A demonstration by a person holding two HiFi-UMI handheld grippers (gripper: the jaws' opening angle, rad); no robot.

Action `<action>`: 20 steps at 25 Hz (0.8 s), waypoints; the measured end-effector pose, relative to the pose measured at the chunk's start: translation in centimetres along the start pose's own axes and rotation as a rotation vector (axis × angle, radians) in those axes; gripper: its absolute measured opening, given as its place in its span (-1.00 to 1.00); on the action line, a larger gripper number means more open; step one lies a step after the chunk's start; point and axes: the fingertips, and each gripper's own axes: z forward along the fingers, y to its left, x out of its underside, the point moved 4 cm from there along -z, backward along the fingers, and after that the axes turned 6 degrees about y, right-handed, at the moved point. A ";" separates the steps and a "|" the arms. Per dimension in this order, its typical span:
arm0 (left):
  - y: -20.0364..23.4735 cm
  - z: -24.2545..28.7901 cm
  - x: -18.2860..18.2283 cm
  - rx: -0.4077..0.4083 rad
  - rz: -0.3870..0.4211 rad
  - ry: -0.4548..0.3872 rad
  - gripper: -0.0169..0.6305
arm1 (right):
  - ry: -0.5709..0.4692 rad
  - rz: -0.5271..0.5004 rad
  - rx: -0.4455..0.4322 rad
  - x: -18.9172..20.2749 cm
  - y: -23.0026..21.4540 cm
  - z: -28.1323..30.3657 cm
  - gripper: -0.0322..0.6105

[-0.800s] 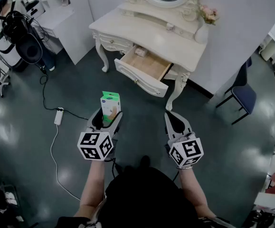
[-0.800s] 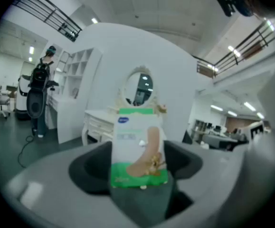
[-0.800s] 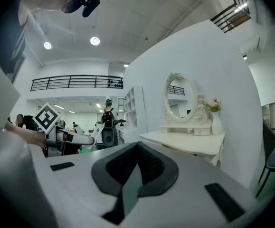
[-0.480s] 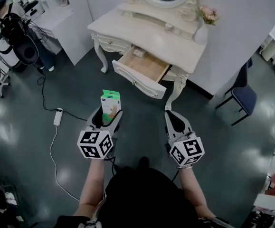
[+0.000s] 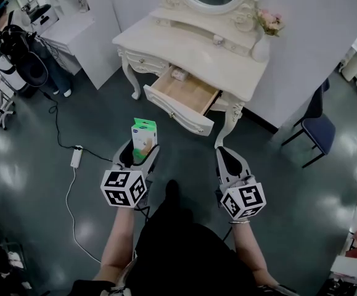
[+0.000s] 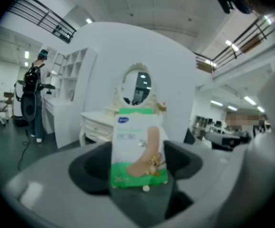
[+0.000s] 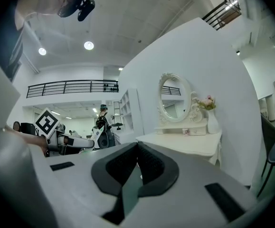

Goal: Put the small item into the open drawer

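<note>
— One leg (image 5: 171, 193) has stepped forward, and the desk (image 5: 184, 42) looks a bit nearer.
— Where's the little box?
— Little box (image 5: 143, 137) stands up in the left tool (image 5: 140, 148), pinched tight, well apart from the open drawer (image 5: 187, 94). It's white and green with a tan picture.
— And the right tool (image 5: 227, 156)?
— Pressed together, holding nothing.

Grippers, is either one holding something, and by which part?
The left gripper holds the packet upright by its lower end, pinched between the jaws. The right gripper is shut on nothing.
</note>
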 end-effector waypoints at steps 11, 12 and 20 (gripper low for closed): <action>2.7 7.6 -3.0 0.026 0.003 0.007 0.11 | 0.010 -0.001 0.028 -1.3 -4.0 6.0 -0.91; 3.1 8.6 -3.4 0.028 0.002 0.007 0.11 | 0.012 -0.001 0.029 -1.4 -4.5 6.8 -0.91; 6.6 16.1 -7.1 0.058 0.000 0.023 0.11 | 0.024 0.005 0.052 -3.2 -8.1 14.2 -0.91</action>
